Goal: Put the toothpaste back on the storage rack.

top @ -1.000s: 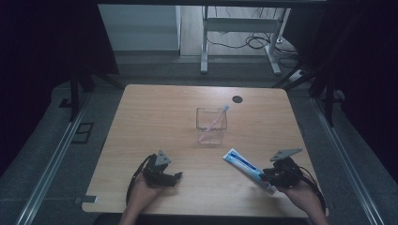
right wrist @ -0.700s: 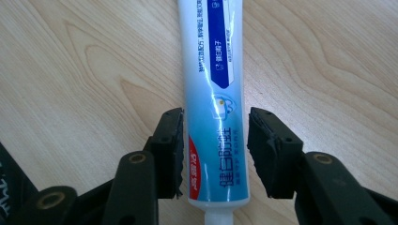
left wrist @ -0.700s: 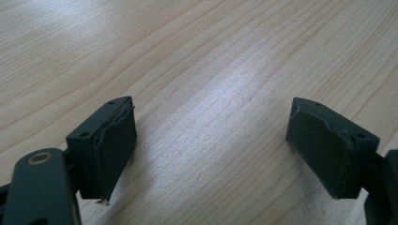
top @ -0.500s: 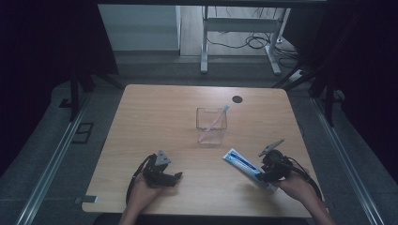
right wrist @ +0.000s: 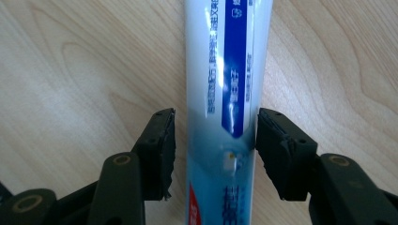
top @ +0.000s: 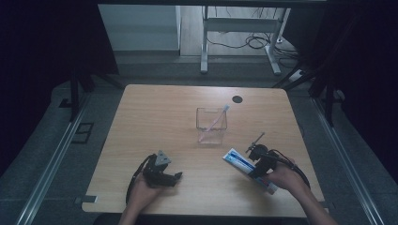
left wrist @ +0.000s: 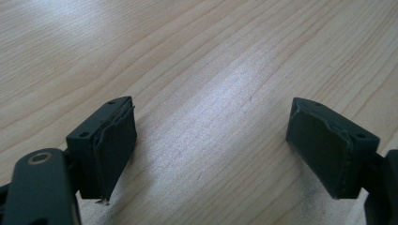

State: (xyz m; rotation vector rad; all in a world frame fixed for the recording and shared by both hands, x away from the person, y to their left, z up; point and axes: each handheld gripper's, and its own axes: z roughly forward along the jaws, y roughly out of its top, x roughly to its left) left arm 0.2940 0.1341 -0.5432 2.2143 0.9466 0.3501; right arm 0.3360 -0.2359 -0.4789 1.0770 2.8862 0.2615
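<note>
Right gripper view — fingers [right wrist: 213,154] just opening, straddling the toothpaste tube [right wrist: 225,93]; clear cup [top: 211,125] near, left gripper [left wrist: 211,150] wide, empty.

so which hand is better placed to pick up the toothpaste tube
Right. The right gripper already straddles the toothpaste tube, jaws just opened. The left gripper rests open over bare table.

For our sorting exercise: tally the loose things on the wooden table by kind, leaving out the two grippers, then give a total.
White and blue toothpaste tube: 1
Clear square plastic cup: 1
Pink toothbrush, standing in that cup: 1
Total: 3
</note>
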